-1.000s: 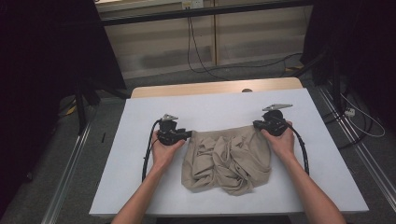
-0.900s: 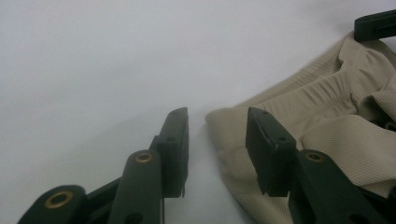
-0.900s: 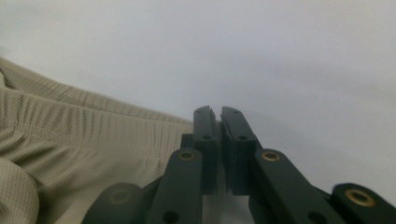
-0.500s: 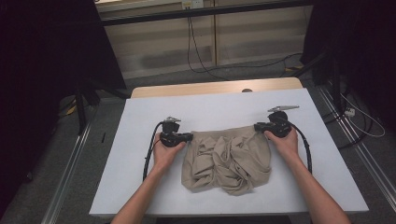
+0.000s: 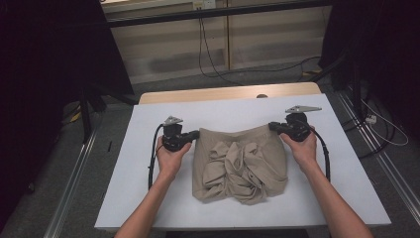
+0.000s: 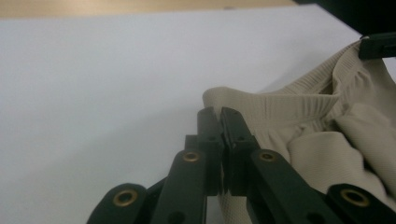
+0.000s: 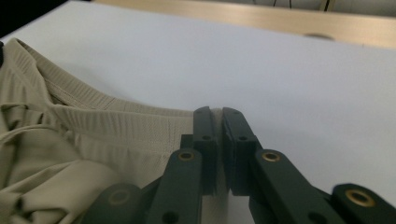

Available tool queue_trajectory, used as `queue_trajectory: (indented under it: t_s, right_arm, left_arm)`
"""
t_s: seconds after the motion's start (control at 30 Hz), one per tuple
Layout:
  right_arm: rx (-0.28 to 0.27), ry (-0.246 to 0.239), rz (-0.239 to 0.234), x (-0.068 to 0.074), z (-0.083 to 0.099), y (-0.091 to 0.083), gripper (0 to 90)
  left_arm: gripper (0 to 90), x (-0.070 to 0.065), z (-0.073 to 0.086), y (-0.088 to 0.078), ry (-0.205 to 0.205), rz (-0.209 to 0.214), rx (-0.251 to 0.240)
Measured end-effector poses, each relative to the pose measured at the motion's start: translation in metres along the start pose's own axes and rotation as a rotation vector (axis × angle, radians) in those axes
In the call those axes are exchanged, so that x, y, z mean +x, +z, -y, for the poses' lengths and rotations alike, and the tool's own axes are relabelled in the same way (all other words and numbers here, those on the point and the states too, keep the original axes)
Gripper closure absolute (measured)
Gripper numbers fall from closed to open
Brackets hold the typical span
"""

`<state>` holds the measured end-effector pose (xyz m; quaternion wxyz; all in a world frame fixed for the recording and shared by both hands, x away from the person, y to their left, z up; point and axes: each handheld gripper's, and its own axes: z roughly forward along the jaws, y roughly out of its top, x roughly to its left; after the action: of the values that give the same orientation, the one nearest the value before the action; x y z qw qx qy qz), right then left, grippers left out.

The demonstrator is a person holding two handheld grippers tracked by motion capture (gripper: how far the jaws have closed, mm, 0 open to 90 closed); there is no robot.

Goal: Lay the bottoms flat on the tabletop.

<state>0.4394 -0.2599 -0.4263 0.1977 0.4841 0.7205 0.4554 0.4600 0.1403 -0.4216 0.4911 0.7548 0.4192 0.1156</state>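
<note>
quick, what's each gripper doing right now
left gripper: closed on the waistband of the beige shorts.
right gripper: closed on the waistband's other end.

Bench [image 5: 148, 198]: white top, standing mid-room; a bare strip of pale wood [image 5: 223, 92] is showing along its far edge, carrying a small dark round spot [image 5: 262, 96].
Floor [image 5: 106, 124]: grey, running around the bench on every side.
Floor rails [image 5: 74, 193]: metal tracks are lying alongside the bench, one at each side.
Far wall [image 5: 257, 39]: pale panels, crossed near the top by a dark horizontal bar [image 5: 223, 12].
Cables [image 5: 208, 54]: black leads are hanging down the wall and trailing over the floor; a white one [image 5: 391, 141] is lying at the right.
Dark drapes [image 5: 49, 59]: black masses are closing in left and right.
Light: dim, falling mostly on the bench top.
</note>
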Motion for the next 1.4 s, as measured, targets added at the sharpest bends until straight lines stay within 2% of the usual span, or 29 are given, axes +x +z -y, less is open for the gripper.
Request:
queue_trajectory:
  t_s: [0.2,0.33,0.6,0.73,0.8,0.9,1.03,1.1,1.17,1.33,1.4]
  right_arm:
    - [-0.097,-0.005,-0.037,0.004,-0.022,-0.018,84.5]
    - [-0.161,-0.013,-0.05,0.007,-0.04,-0.03,84.5]
    - [-0.245,-0.037,-0.057,0.017,-0.076,-0.051,84.5]
    - [-0.28,-0.06,-0.065,0.023,-0.095,-0.064,84.5]
    - [-0.301,-0.069,-0.064,0.027,-0.103,-0.071,84.6]
    - [-0.323,-0.096,-0.062,0.037,-0.11,-0.081,84.7]
    - [-0.353,-0.104,-0.07,0.043,-0.119,-0.091,84.6]
    - [-0.37,-0.105,-0.067,0.043,-0.124,-0.094,84.6]
    - [-0.362,-0.107,-0.052,0.041,-0.124,-0.089,84.6]
    - [-0.303,-0.095,-0.051,0.028,-0.111,-0.062,84.5]
    - [-0.282,-0.085,-0.052,0.022,-0.106,-0.05,84.5]
  left_arm:
    - [87.7,0.0,-0.016,-0.017,0.017,0.013,-0.084]
    - [87.7,-0.005,-0.036,-0.031,0.043,0.009,-0.143]
    - [87.7,-0.012,-0.077,-0.06,0.096,-0.003,-0.23]
    - [87.7,-0.017,-0.09,-0.077,0.108,0.012,-0.283]
    - [87.7,-0.022,-0.094,-0.087,0.127,0.006,-0.295]
    - [87.7,-0.027,-0.099,-0.1,0.138,0.007,-0.321]
    - [87.7,-0.031,-0.107,-0.111,0.143,0.009,-0.347]
    - [87.7,-0.03,-0.109,-0.109,0.151,0.008,-0.342]
    - [87.7,-0.025,-0.107,-0.099,0.154,-0.012,-0.321]
    - [87.7,-0.003,-0.091,-0.065,0.078,-0.023,-0.254]
    - [87.7,0.005,-0.084,-0.055,0.071,-0.027,-0.223]
